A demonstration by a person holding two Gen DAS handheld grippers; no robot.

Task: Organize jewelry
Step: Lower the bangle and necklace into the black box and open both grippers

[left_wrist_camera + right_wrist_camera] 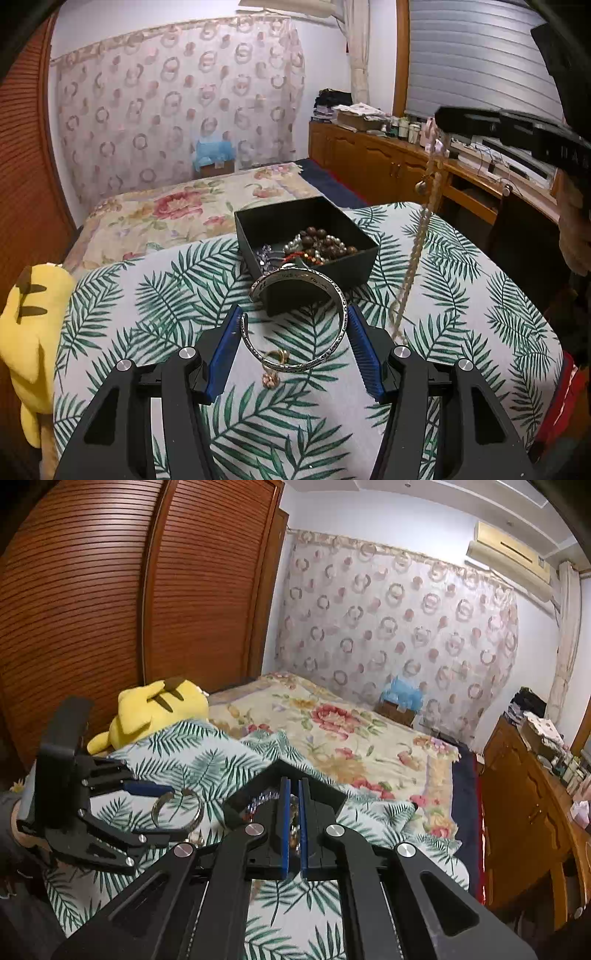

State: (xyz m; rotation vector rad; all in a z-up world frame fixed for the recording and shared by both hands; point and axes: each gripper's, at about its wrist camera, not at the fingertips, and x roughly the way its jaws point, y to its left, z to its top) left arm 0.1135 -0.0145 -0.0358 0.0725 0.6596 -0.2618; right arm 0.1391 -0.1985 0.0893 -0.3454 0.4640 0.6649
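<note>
A silver cuff bangle hangs just above the leaf-print cloth, with my left gripper shut on it, blue pads pressing its two sides. Beyond it stands a black box holding brown, red and pearl beads. Two small gold rings lie on the cloth under the bangle. At the upper right my right gripper is shut on a pale bead necklace that dangles down to the cloth. In the right wrist view the right gripper pinches the necklace, and the left gripper holds the bangle.
A yellow plush toy lies at the cloth's left edge. A floral bedspread stretches behind the box. Wooden cabinets with bottles and clutter run along the right, and a slatted wardrobe stands on the left.
</note>
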